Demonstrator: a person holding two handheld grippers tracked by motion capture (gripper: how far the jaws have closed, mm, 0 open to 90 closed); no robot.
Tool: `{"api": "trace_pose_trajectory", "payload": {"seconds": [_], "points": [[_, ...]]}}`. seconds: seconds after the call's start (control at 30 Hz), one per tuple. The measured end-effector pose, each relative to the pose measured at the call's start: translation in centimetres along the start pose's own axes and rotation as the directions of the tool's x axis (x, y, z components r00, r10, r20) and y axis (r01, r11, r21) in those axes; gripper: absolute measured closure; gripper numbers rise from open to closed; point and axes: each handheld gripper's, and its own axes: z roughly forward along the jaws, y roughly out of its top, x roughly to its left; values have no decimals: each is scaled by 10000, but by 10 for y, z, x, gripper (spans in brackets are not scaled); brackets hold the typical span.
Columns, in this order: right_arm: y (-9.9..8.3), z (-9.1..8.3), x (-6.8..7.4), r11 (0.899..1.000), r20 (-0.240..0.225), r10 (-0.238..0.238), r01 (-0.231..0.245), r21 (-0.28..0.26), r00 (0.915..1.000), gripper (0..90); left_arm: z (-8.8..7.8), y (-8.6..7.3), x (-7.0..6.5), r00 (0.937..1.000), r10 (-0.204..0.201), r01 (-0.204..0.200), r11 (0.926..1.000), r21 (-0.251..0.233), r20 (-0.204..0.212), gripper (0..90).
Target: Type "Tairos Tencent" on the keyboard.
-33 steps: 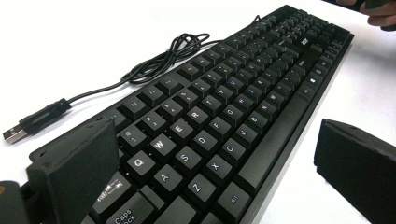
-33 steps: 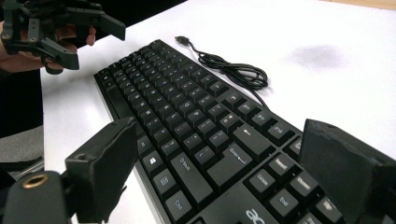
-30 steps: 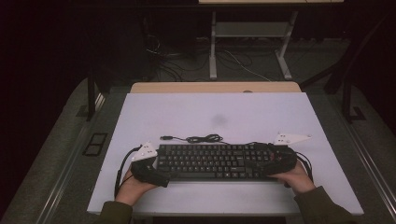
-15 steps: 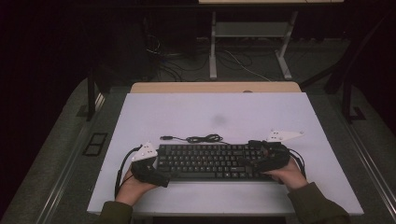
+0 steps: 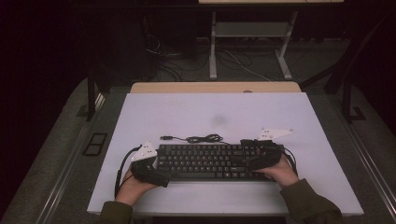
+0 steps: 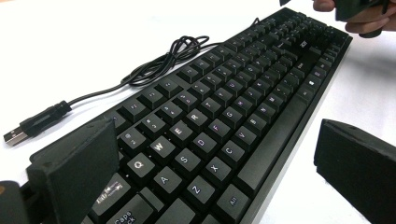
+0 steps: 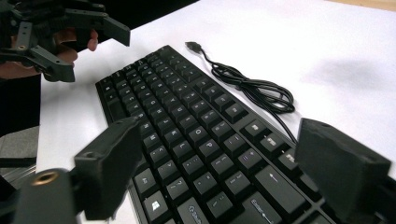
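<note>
A black keyboard [image 5: 210, 162] lies flat on the white table [image 5: 215, 112], near its front edge. Its black cable [image 5: 201, 138] is coiled just behind it and ends in a USB plug [image 6: 16, 135]. My left gripper [image 5: 156, 170] is at the keyboard's left end. In the left gripper view it [image 6: 215, 163] is open, with the jaws standing on either side of the keyboard [image 6: 224, 112]. My right gripper [image 5: 250, 156] hovers over the right part of the keyboard. It [image 7: 229, 163] is open wide above the keys [image 7: 196, 130], holding nothing.
A wooden strip [image 5: 215, 87] runs along the table's far edge. Behind it are a metal desk frame [image 5: 247, 42] and loose cables on the floor. The table's back half is bare white surface. The left gripper [image 7: 60, 37] and its hand appear far off in the right gripper view.
My right gripper has moved left, from the keyboard's right end to above its right-hand keys. The left gripper and the keyboard have stayed put.
</note>
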Motion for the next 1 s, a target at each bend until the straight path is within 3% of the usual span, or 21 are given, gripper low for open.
{"api": "trace_pose_trajectory", "payload": {"seconds": [0.2,0.23,0.5,1.0], "points": [[2,7,1,9999,-101,-121,122,101,9999,159,0,0,0,10000,-7,7,10000,-9,-4,0],[3,9,2,9997,-180,-192,195,164,9997,207,0,0,0,10000,-21,21,10000,-25,-16,0],[2,12,4,9988,-408,-342,355,327,9986,324,0,0,0,10000,30,-30,10000,5,-11,0],[-2,18,8,9889,-665,-840,914,1171,9942,727,-1,0,0,10000,33,-33,10000,10,-32,0]]}}
